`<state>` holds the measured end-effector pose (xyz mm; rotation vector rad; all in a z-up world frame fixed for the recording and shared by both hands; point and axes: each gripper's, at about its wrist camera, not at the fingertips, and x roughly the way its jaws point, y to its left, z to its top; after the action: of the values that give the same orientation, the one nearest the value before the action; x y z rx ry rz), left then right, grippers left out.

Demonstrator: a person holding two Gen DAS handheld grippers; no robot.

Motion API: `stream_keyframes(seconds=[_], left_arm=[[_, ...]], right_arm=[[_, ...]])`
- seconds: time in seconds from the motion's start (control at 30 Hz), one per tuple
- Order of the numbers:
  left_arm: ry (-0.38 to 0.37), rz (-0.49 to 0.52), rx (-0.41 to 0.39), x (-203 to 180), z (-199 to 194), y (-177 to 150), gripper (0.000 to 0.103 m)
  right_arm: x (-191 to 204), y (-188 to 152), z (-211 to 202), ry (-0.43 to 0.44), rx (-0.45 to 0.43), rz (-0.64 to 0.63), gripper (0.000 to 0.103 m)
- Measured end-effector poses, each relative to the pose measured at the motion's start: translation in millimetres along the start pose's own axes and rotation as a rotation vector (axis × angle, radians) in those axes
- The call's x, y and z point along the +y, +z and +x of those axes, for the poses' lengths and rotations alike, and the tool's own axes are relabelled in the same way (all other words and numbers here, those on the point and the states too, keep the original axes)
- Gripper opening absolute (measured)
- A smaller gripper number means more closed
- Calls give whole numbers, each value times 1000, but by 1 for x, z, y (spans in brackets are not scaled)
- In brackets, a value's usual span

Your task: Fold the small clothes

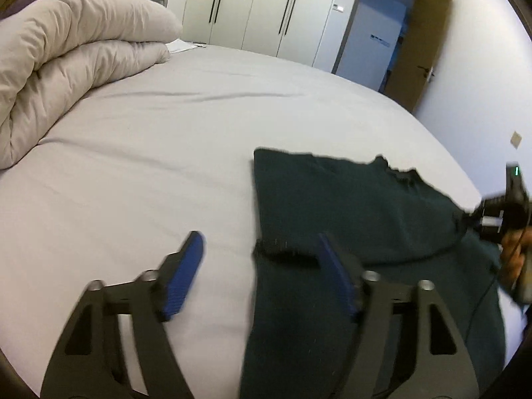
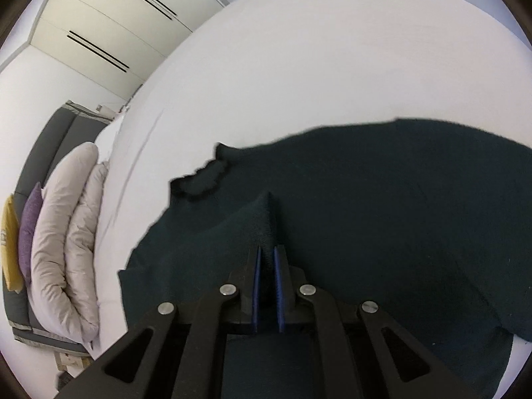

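A dark green knitted garment [image 1: 349,206] lies spread on the white bed sheet [image 1: 149,166]. My left gripper [image 1: 259,249] is open, with its blue pads astride the garment's left edge, just above the bed. A frilled cuff or hem [image 1: 282,251] lies between its fingers. In the right wrist view my right gripper [image 2: 267,252] is shut on a pinched fold of the garment [image 2: 382,216] and lifts it into a small peak. The frilled collar [image 2: 202,179] lies beyond it. The right gripper also shows at the far right of the left wrist view [image 1: 498,212].
A rolled beige duvet [image 1: 66,66] lies at the head of the bed, with purple and yellow pillows [image 2: 30,226] behind it. White wardrobes [image 1: 252,6] and an open door [image 1: 419,46] stand beyond the bed. The bed edge [image 1: 459,166] runs close to the garment's right side.
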<state>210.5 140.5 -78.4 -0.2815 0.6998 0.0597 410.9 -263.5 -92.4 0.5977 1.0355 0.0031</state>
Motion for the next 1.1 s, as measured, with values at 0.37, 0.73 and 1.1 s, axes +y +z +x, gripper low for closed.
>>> stream_keyframes(seconds=[0.37,0.73,1.1], left_arm=[[-8,252,119,-91,83,60,34],[36,329,205,-90,123,35,36],[-14,289,182,-74,115,26,36]], right_arm=[[-34,-6,7,78,12,105,8],[-46,-15,-4,90,-27,170,4],[-30,-26,1,141,30,143,50]])
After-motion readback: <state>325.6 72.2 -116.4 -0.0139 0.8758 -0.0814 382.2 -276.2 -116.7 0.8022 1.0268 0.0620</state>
